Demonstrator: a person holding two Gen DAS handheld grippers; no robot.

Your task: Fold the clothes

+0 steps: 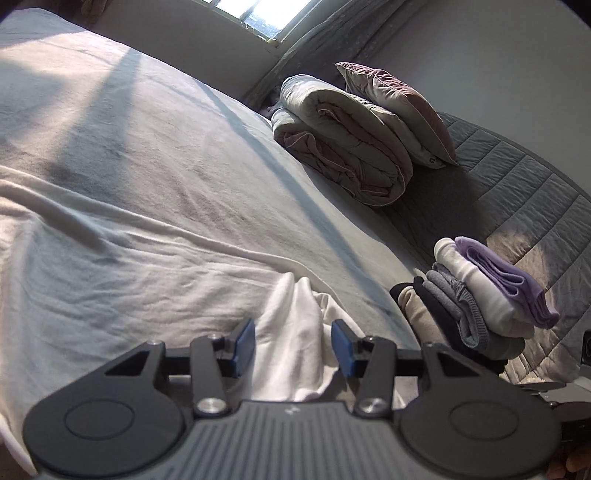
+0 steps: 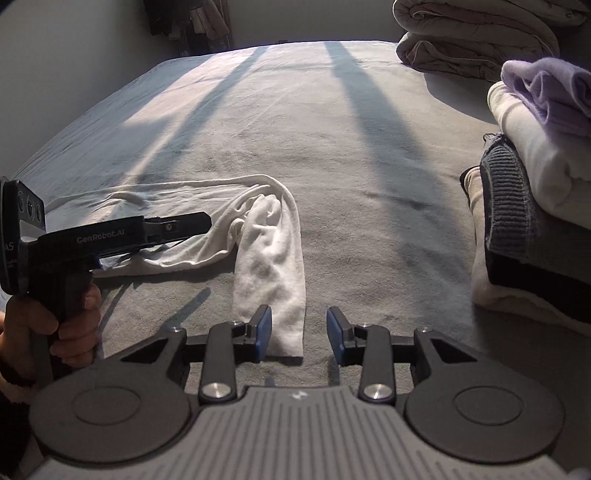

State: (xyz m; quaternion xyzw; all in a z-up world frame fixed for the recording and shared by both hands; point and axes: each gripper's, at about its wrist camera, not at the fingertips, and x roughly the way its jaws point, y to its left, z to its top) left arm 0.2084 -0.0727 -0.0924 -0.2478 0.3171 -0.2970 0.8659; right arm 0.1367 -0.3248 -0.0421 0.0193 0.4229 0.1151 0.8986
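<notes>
1. A wide bed (image 2: 332,147) covered in a grey sheet fills the scene, crossed by bands of sunlight and long shadows; a window (image 1: 266,14) sits at the far wall in the left wrist view.
2. A rolled quilt (image 1: 340,147) with a pillow (image 1: 399,110) leaning on it lies at the far right of the bed.
3. A stack of folded clothes (image 2: 535,177) stands at the right, with a lilac piece on top, then a cream one, grey knit and dark layers beneath.
4. A white garment (image 2: 258,236) lies crumpled on the sheet, left of centre, one narrow end reaching toward the near edge.
5. The right gripper (image 2: 299,334) hovers low over that near end, jaws partly open; the cloth end lies beside its left pad, not pinched.
6. The left gripper (image 1: 293,345), gripped by a hand (image 2: 55,317), reaches in from the left; its blue pads stand apart on either side of a raised fold of white cloth, and a gap shows on each side.
</notes>
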